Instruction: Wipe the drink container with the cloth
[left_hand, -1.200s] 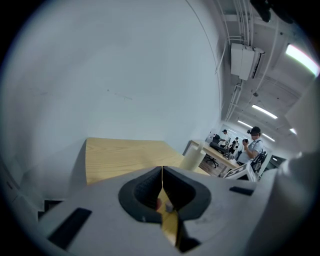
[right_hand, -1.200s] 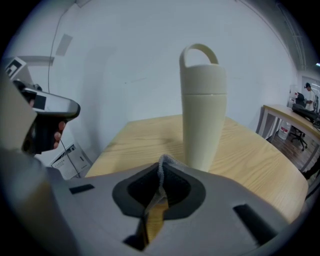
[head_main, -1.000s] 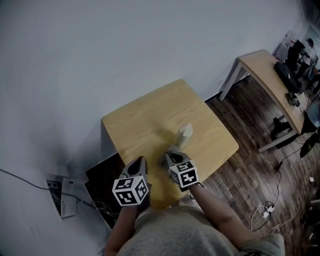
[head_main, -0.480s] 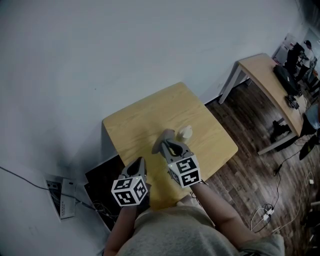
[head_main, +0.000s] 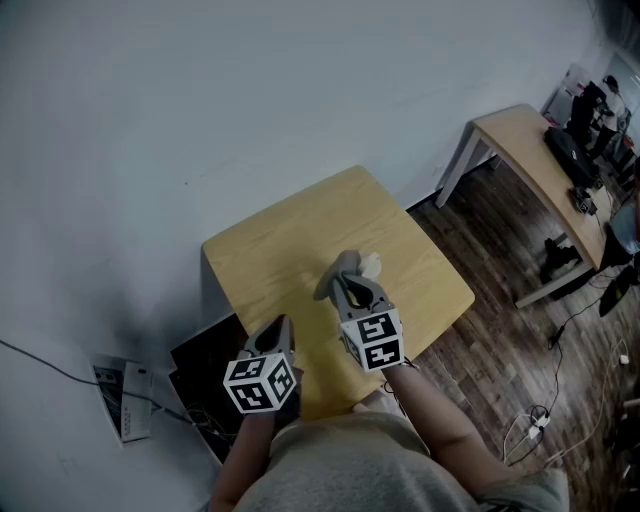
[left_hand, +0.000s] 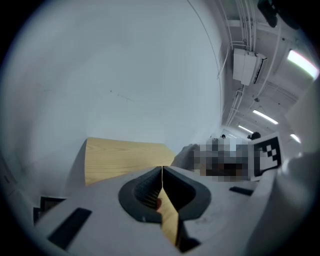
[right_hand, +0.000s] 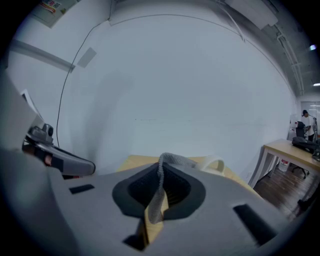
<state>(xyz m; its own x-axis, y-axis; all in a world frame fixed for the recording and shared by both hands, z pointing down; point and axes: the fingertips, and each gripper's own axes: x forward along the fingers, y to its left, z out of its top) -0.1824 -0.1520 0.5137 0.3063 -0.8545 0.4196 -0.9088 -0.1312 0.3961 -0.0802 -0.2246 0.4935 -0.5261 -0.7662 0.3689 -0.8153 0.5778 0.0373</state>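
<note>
My right gripper is shut on a grey cloth, which hangs over the middle of the small wooden table. The cloth runs up between the jaws in the right gripper view. Just past it stands a pale drink container, mostly hidden behind the cloth; its pale handle shows above the jaws. Near the table's front left edge my left gripper is shut, with nothing held; its jaws meet along one line.
A white wall rises behind the table. A black box with cables sits on the floor at the table's left, beside a white device. A second wooden table with dark items stands at the far right on dark wood flooring.
My right gripper has carried the cloth forward and up, so it now covers most of the drink container. The left gripper has stayed in place.
</note>
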